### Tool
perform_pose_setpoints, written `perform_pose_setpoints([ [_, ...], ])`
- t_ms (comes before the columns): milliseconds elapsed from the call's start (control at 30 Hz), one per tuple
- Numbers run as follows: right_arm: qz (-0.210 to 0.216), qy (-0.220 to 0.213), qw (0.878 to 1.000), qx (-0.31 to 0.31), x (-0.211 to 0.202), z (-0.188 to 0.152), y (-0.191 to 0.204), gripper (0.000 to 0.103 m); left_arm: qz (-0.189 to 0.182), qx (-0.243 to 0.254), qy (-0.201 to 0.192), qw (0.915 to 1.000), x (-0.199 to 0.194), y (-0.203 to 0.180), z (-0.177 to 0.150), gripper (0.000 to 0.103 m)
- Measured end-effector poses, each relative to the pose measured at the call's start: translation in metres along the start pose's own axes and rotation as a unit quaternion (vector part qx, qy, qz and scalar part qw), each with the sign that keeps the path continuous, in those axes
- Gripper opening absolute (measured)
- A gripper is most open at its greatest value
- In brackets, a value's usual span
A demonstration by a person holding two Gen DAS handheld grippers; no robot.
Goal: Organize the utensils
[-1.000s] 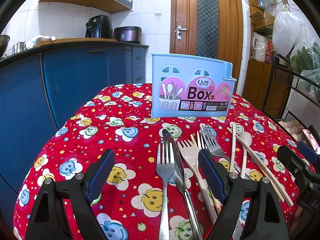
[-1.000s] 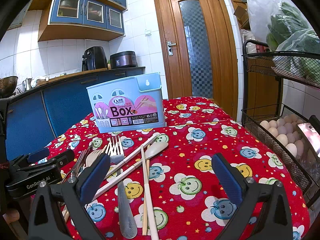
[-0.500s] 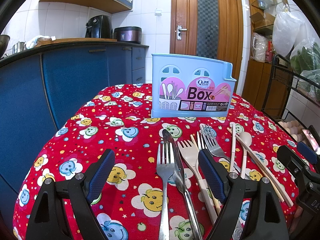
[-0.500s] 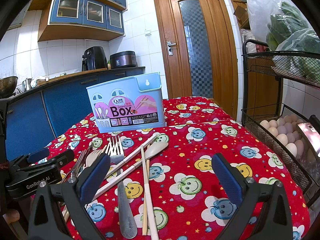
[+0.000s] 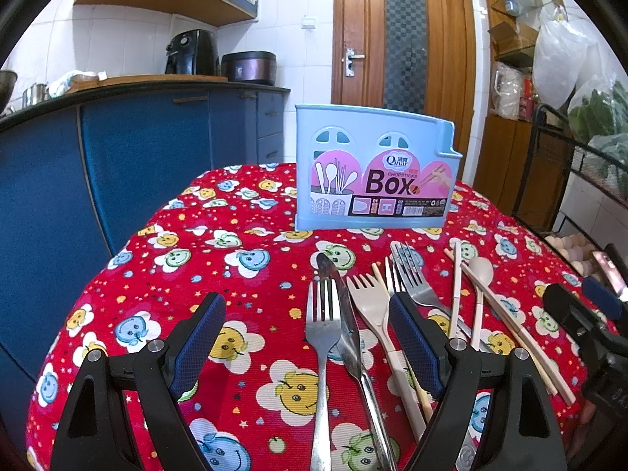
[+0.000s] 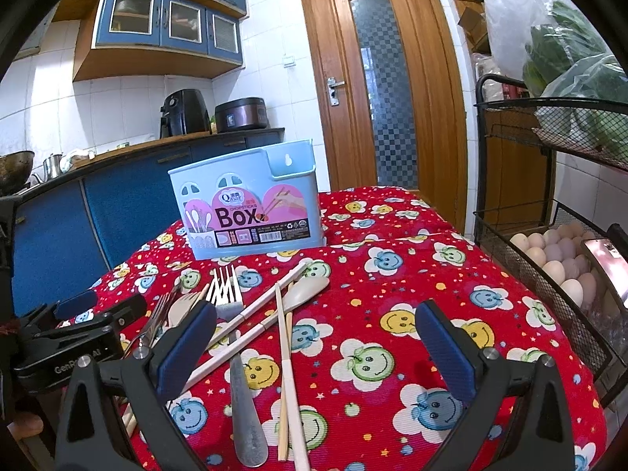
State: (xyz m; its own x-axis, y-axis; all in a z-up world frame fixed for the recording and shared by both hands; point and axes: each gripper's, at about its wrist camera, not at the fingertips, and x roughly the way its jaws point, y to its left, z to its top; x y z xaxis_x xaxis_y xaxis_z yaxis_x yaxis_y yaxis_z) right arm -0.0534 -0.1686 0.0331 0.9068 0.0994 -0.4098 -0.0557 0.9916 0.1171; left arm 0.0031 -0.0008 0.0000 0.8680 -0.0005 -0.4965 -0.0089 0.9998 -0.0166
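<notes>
A light blue chopsticks box (image 5: 375, 168) stands upright at the far side of the table; it also shows in the right wrist view (image 6: 247, 208). Utensils lie flat in front of it: a steel fork (image 5: 324, 325), a steel knife (image 5: 345, 314), a beige plastic fork (image 5: 371, 302), another steel fork (image 5: 410, 274), a beige spoon (image 5: 479, 274) and chopsticks (image 5: 506, 314). My left gripper (image 5: 306, 337) is open and empty, low over the fork and knife. My right gripper (image 6: 318, 343) is open and empty, above the chopsticks (image 6: 284, 337) and spoon (image 6: 306, 290).
The table carries a red smiley-face cloth (image 5: 219, 251). A black wire rack with eggs (image 6: 549, 251) stands close on the right. Blue cabinets (image 5: 117, 157) run along the left. A wooden door (image 5: 400, 39) is behind the box.
</notes>
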Motion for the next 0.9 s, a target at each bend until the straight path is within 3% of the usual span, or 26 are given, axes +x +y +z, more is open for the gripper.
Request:
perform_pose_setpoints([
  [200,-0.005,0.041,0.999,-0.002,0.008,0.01,-0.001,0.103,0.008,0.026,0.011,0.9996,0.002,-0.011,0.007,0.086],
  [433,0.004,0.09,0.996,0.01,0.017,0.027,-0.012,0.103,-0.008,0.032,0.038,0.9987,0.007,-0.013,0.02,0.086],
  [633,0.022,0.137,0.99,-0.023,0.03,0.029,-0.007,0.08,0.001,0.015,0.062,0.998,0.014,-0.005,0.022,0.086],
  [800,0.04,0.184,0.98,-0.062,0.046,0.026,0.008,0.049,0.02,0.014,0.075,0.9968,0.017,0.001,0.019,0.086],
  [900,0.05,0.205,0.974,-0.079,0.056,0.023,0.014,0.037,0.041,0.018,0.077,0.9961,0.019,0.004,0.017,0.086],
])
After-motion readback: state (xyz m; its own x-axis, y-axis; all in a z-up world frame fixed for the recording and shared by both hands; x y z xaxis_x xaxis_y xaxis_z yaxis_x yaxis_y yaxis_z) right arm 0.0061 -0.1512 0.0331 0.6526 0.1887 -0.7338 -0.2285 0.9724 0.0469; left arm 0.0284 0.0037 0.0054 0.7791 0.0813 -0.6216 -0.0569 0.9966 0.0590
